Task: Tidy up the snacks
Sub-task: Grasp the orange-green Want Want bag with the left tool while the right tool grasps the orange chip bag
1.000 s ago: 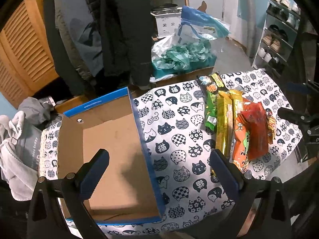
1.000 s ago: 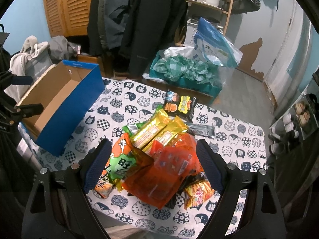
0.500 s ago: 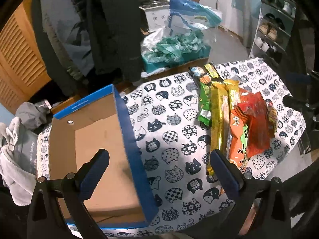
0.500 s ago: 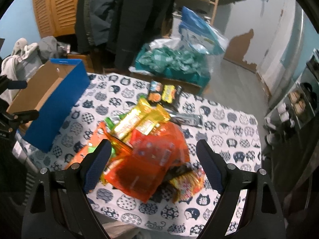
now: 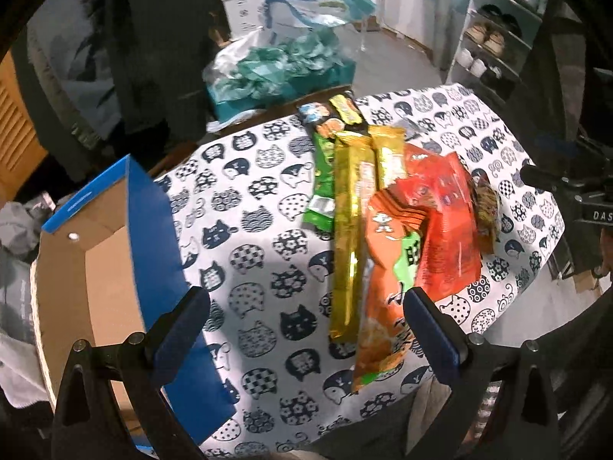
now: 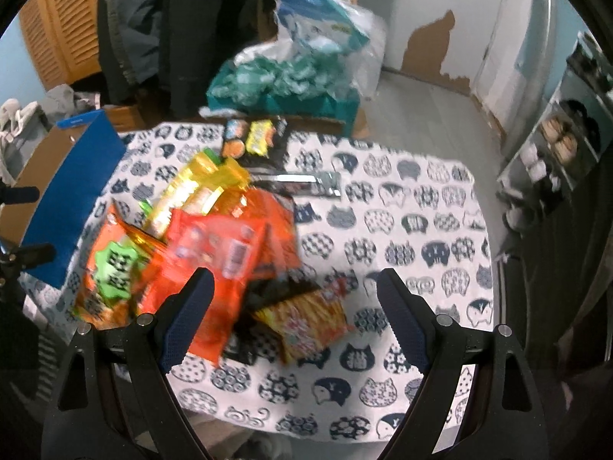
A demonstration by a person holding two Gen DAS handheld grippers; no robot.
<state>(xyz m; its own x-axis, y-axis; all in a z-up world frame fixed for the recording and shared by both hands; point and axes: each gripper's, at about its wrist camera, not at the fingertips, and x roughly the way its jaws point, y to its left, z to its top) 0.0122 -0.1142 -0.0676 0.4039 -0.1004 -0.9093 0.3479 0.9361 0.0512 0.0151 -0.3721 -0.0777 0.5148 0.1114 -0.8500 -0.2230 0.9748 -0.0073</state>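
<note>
Snacks (image 5: 387, 230) beside box (image 5: 115, 268) under spread left claw (image 5: 306, 329); only spread right claw (image 6: 295, 318) view shows striped packet (image 6: 306, 318).

Grey floor (image 6: 417, 115); peeling pale wall (image 6: 433, 11); louvred wooden doors (image 6: 57, 27); shoe rack (image 5: 494, 38); hanging coats (image 6: 184, 23).

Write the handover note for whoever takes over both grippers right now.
Left gripper: open, empty, over the cloth between box and snacks.
Right gripper: open, empty, over the near edge of the snack pile.
Blue box: at the table's left end, open, nothing visible inside.
Done: nothing packed yet.
Left: move every packet into the box, including the dark packet at the far edge.
</note>
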